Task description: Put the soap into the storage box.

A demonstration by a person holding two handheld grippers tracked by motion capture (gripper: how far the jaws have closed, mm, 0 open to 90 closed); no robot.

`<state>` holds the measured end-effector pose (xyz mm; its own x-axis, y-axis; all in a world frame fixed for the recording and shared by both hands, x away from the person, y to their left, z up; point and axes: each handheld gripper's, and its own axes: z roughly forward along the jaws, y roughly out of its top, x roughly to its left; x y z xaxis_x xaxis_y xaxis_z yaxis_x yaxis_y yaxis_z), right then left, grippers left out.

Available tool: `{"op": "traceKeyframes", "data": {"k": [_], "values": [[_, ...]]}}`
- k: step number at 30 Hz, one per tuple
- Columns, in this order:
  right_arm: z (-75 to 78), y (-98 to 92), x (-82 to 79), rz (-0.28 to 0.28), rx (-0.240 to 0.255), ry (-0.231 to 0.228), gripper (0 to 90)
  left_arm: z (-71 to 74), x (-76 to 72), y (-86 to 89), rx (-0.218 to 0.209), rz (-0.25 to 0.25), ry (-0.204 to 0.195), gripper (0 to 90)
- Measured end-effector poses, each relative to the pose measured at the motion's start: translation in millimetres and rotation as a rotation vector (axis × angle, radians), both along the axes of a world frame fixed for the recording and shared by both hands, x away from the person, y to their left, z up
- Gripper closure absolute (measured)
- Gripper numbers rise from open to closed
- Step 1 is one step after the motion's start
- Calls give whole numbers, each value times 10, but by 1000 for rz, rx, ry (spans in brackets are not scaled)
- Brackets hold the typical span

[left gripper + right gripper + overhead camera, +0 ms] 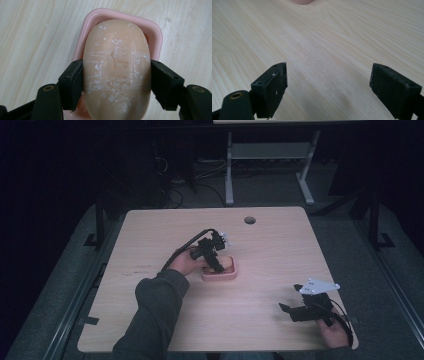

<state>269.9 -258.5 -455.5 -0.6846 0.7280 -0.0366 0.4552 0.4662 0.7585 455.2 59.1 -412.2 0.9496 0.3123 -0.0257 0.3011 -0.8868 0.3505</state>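
Observation:
A peach bar of soap (117, 67), scuffed with white marks, lies in a pink soap dish (155, 32) near the middle of the wooden table (270, 250). My left gripper (216, 262) reaches down over the dish (219, 276). Its two pads (72, 80) press on the bar's two long sides, so it is shut on the soap. My right gripper (286, 310) is held low over the table's front right corner, well away from the dish. Its jaws stand wide open over bare wood (328, 87), with nothing between them.
A round cable hole (249, 220) sits near the table's far edge. Behind the table stands a desk frame with white legs (229, 175), with cables on the dark floor. The dish's pink edge (303, 2) peeks in at the top of the right gripper view.

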Motion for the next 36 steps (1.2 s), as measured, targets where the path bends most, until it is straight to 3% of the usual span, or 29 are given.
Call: {"op": "traceKeyframes", "data": {"k": [36], "values": [[-2,11,4,5,-4,1,141,-77,40,-3,16,6,14,322]]}}
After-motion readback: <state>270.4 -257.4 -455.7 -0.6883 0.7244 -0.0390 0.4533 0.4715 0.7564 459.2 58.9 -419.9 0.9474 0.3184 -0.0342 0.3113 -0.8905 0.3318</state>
